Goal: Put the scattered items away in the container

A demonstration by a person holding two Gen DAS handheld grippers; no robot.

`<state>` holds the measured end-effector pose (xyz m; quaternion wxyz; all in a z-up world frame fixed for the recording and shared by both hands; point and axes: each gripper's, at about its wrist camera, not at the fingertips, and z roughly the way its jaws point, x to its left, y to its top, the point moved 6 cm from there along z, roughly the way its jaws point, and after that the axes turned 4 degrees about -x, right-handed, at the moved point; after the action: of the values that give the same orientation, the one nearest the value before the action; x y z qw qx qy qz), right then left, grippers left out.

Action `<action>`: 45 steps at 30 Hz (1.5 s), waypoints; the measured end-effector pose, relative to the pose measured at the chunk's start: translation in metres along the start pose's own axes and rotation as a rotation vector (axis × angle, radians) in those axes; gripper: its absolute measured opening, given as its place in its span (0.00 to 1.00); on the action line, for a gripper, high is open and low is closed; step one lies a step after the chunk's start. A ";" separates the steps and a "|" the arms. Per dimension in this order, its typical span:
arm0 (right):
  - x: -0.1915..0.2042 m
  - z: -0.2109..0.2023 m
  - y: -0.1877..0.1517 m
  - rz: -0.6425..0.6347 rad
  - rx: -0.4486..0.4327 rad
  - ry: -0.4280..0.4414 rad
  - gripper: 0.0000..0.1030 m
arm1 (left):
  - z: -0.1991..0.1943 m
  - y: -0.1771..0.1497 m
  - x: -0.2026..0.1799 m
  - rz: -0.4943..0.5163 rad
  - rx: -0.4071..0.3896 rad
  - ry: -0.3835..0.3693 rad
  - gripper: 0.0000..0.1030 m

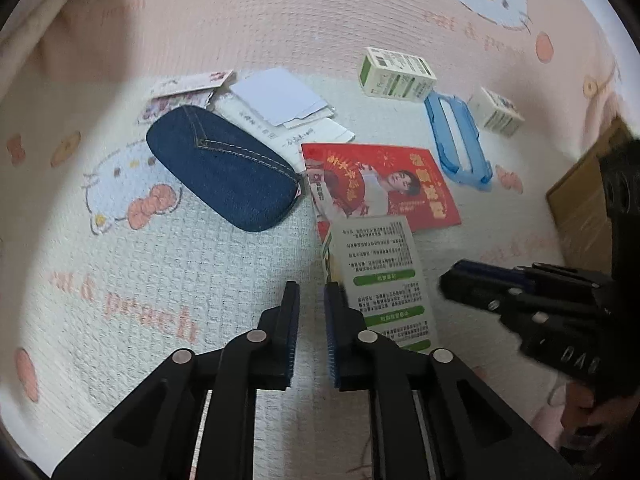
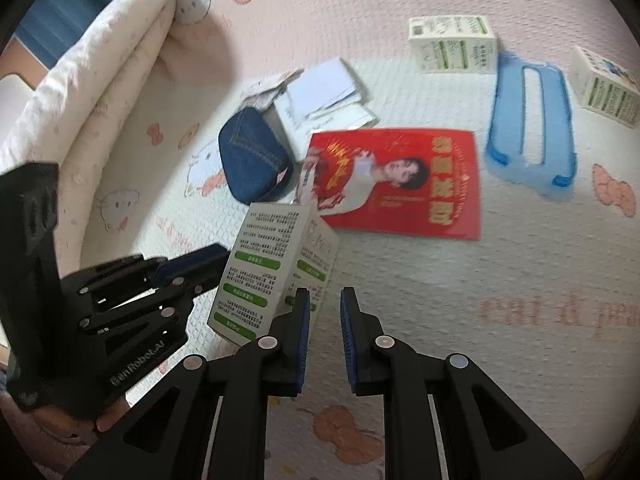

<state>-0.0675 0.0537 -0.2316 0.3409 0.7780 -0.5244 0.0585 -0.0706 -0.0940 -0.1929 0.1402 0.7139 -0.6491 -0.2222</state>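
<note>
1. Left tool [image 1: 311, 336]: jaws narrowly apart, empty; the white-green box [image 1: 380, 276] stands tilted just beside its right finger.
2. Right tool [image 2: 324, 340]: same, nothing gripped (box [image 2: 276, 272] against its left finger's outer side).
3. Risk: box topples onto the red leaflet [image 2: 400, 180] if nudged.
4. Cardboard container [image 1: 580, 200] sits at right edge.

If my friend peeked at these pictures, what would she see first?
Probably the bright red envelope with a person's picture, lying flat in the middle of the pink cartoon-cat blanket. Next, the tall white box with green labels, tilted up close between the two black grippers. A dark blue denim pouch lies left of the envelope, and a blue plastic frame to its right.
</note>
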 end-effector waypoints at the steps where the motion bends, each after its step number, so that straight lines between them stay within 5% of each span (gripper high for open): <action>1: -0.006 -0.004 0.003 0.019 -0.013 -0.001 0.13 | 0.000 0.002 0.001 -0.023 0.002 -0.008 0.23; 10: -0.062 -0.023 0.032 0.178 -0.079 -0.002 0.18 | 0.012 0.040 0.014 -0.196 -0.037 -0.096 0.45; 14: -0.067 -0.012 0.040 0.176 -0.047 -0.011 0.32 | 0.024 0.053 0.002 -0.158 -0.053 -0.081 0.46; 20: -0.076 0.005 0.047 0.191 -0.031 -0.014 0.34 | 0.041 0.069 -0.023 -0.036 -0.021 -0.101 0.46; 25: -0.084 0.015 0.050 0.184 -0.016 -0.036 0.34 | 0.060 0.088 -0.024 0.048 -0.013 0.001 0.49; 30: -0.085 0.025 0.056 0.159 -0.019 -0.029 0.34 | 0.087 0.094 -0.024 0.055 0.116 0.037 0.54; 38: -0.083 0.029 0.063 0.091 -0.048 -0.028 0.35 | 0.091 0.090 -0.027 -0.053 0.124 -0.046 0.59; 45: -0.095 -0.003 0.047 0.200 -0.112 -0.073 0.35 | 0.099 0.074 -0.055 0.008 0.189 -0.156 0.59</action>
<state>-0.1489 0.1185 -0.2500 0.3569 0.7030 -0.6141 0.0345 -0.1869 -0.0398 -0.2350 0.0221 0.7017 -0.6791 -0.2142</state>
